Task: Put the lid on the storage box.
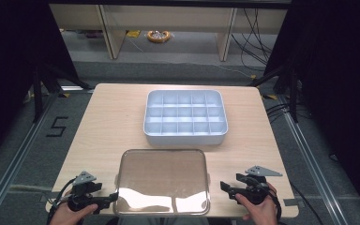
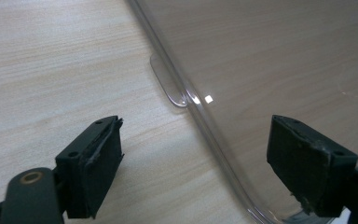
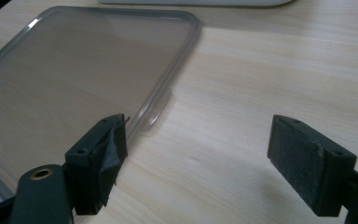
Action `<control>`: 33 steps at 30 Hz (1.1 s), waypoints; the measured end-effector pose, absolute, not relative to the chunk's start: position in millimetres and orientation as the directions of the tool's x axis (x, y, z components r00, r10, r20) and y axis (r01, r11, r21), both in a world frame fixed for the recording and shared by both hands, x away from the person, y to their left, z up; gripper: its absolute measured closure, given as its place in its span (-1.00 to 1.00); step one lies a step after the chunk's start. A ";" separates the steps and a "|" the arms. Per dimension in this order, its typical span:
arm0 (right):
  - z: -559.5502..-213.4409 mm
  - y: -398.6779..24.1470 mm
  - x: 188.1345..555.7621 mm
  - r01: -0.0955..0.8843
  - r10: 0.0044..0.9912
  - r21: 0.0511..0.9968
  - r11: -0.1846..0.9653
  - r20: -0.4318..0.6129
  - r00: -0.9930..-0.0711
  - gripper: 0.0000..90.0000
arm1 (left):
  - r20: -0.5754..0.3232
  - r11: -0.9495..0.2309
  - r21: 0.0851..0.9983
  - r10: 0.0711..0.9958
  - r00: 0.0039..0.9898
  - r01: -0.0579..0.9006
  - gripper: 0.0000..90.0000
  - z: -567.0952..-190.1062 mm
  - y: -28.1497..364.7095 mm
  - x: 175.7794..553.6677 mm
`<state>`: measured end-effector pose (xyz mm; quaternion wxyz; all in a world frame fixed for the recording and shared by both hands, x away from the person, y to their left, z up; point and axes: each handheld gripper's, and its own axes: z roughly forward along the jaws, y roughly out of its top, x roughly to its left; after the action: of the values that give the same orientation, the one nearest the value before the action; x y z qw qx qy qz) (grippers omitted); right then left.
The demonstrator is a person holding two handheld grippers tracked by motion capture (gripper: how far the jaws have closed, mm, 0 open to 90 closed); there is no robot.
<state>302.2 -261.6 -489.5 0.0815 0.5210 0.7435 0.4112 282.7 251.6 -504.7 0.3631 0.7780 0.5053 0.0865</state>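
A clear plastic lid (image 1: 163,180) lies flat on the wooden table near its front edge. Behind it stands a white box (image 1: 185,139) divided into several small compartments that look empty. My left gripper (image 1: 112,199) rests at the lid's left side, open; in the left gripper view the lid's rim (image 2: 200,121) and small tab (image 2: 168,86) run between the two pads without touching them. My right gripper (image 1: 225,186) sits just right of the lid, open too. In the right gripper view the lid (image 3: 74,70) and its tab (image 3: 158,112) lie by one pad, bare wood under the gap.
The table (image 1: 112,122) has bare wood left and right of the box. Beyond its far edge are table legs, cables and a yellow coil (image 1: 158,36) on the floor. Black curtains close both sides.
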 end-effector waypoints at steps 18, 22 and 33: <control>-492.6 -252.2 304.3 0.720 0.785 0.686 0.103 0.388 -0.482 -0.54 | -0.242 -0.219 0.652 0.847 0.473 0.726 -0.57 -505.7 249.7 284.1; -493.1 -247.2 305.6 0.721 0.785 0.685 0.108 0.386 -0.484 -0.52 | -0.224 -0.246 0.645 0.844 0.487 0.723 -0.48 -506.7 243.8 285.8; -497.3 -226.5 313.9 0.743 0.773 0.661 0.109 0.413 -0.481 -0.49 | -0.162 -0.300 0.633 0.850 0.502 0.713 -0.20 -509.0 237.8 294.2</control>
<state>313.9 -226.5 -497.3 0.0179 0.5091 0.7445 0.4315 294.2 237.8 -509.0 0.3335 0.7998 0.4885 0.1022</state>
